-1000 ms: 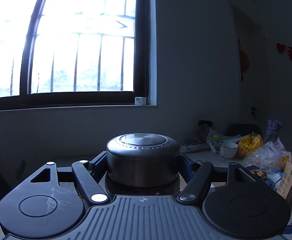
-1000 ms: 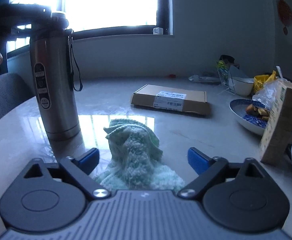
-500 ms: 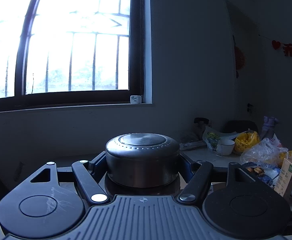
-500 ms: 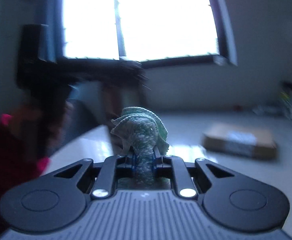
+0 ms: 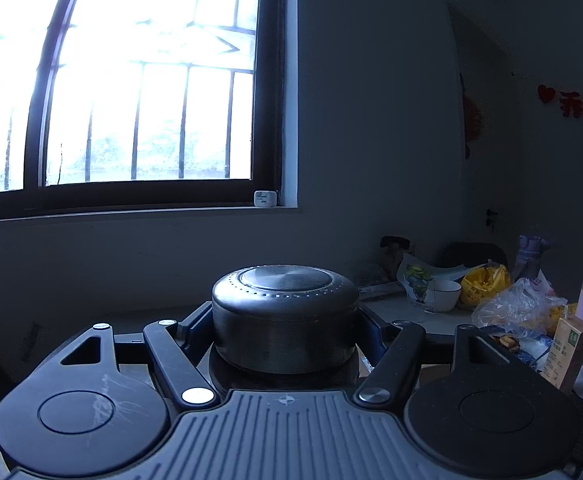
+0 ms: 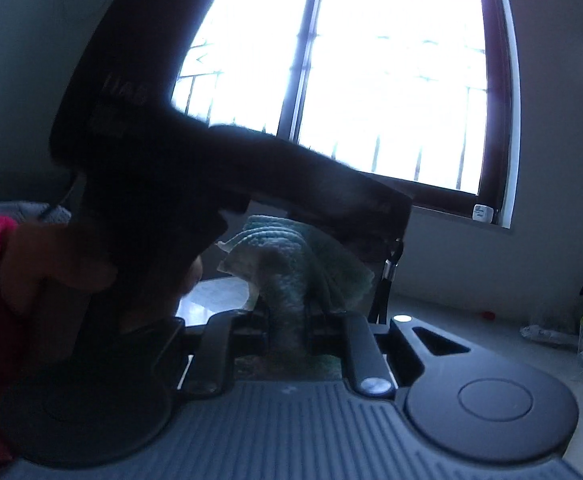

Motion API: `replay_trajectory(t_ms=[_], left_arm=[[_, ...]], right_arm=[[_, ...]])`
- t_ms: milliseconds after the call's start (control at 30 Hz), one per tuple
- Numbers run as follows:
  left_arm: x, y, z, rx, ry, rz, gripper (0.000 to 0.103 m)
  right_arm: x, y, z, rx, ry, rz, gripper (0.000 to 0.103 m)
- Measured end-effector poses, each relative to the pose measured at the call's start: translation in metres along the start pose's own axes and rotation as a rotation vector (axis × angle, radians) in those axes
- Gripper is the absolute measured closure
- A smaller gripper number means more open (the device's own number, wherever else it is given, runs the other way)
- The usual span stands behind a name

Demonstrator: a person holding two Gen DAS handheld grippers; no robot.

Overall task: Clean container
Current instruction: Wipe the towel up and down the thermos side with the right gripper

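Well, in my left wrist view nothing has shifted over the last second: my left gripper (image 5: 285, 330) stays clamped on the steel flask (image 5: 285, 320), its jaws pressed to either side just under the lid, which faces the camera. The flask is the container I am meant to clean, and it sits steady in front of the window (image 5: 131, 80), with the cluttered table (image 5: 403, 308) off to the right.

In my right wrist view the change is large. A second ago this gripper stood wide open over the green cloth (image 6: 291, 264) lying on the table; now my right gripper (image 6: 287, 332) has snapped shut on the cloth, which bunches up between the jaws. It has come up off the table and swung toward the other hand (image 6: 43, 256), so the left gripper's dark body (image 6: 163, 152) now fills the upper left. A dangling strap (image 6: 387, 280) shows just behind the cloth. I judge the pick-up finished; next comes bringing cloth against flask to wipe.
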State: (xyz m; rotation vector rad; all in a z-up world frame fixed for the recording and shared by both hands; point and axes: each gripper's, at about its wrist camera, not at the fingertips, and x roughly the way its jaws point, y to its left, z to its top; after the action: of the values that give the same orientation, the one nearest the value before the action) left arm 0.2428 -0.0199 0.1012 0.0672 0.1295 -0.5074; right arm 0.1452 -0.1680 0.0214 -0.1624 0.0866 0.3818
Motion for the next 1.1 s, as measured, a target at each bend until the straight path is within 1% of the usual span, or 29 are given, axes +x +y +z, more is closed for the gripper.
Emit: replay_trajectory(t_ms=[133, 300, 367, 500, 567, 600, 667, 767, 900, 967, 1033, 1100], left_arm=[[0.000, -0.001, 0.000, 0.002, -0.001, -0.003, 0.032], [0.000, -0.002, 0.000, 0.001, -0.002, -0.003, 0.032], [0.001, -0.003, 0.000, 0.001, -0.004, -0.002, 0.032], [0.001, -0.005, -0.001, 0.002, -0.005, 0.001, 0.032], [0.002, -0.006, -0.001, 0.002, -0.005, 0.001, 0.032], [0.002, -0.006, -0.001, 0.001, -0.006, 0.001, 0.032], [0.002, -0.007, -0.001, 0.001, -0.006, 0.001, 0.032], [0.003, -0.009, -0.001, 0.001, -0.006, 0.003, 0.032], [0.003, -0.011, -0.001, 0.002, -0.006, 0.004, 0.032], [0.003, -0.012, -0.001, 0.003, -0.007, 0.005, 0.032], [0.003, -0.013, -0.001, 0.003, -0.007, 0.006, 0.032], [0.004, -0.013, -0.001, 0.002, -0.007, 0.006, 0.032]], right_arm=[[0.017, 0.006, -0.018, -0.023, 0.107, 0.027, 0.087], [0.043, 0.004, -0.046, -0.023, 0.277, 0.070, 0.087], [0.049, 0.001, -0.052, -0.010, 0.314, 0.077, 0.087], [0.051, -0.005, -0.055, -0.004, 0.335, 0.085, 0.087], [0.051, -0.008, -0.052, -0.011, 0.326, 0.082, 0.086], [0.048, -0.011, -0.048, -0.009, 0.306, 0.077, 0.086], [0.030, -0.008, -0.041, -0.001, 0.245, 0.060, 0.086], [0.010, -0.007, -0.021, 0.007, 0.148, 0.029, 0.086], [-0.006, -0.016, -0.003, 0.022, 0.035, -0.006, 0.086], [-0.011, -0.022, 0.000, 0.043, -0.012, -0.010, 0.086], [-0.010, -0.029, -0.004, 0.092, -0.021, -0.002, 0.086], [-0.002, -0.036, -0.014, 0.142, 0.008, 0.013, 0.086]])
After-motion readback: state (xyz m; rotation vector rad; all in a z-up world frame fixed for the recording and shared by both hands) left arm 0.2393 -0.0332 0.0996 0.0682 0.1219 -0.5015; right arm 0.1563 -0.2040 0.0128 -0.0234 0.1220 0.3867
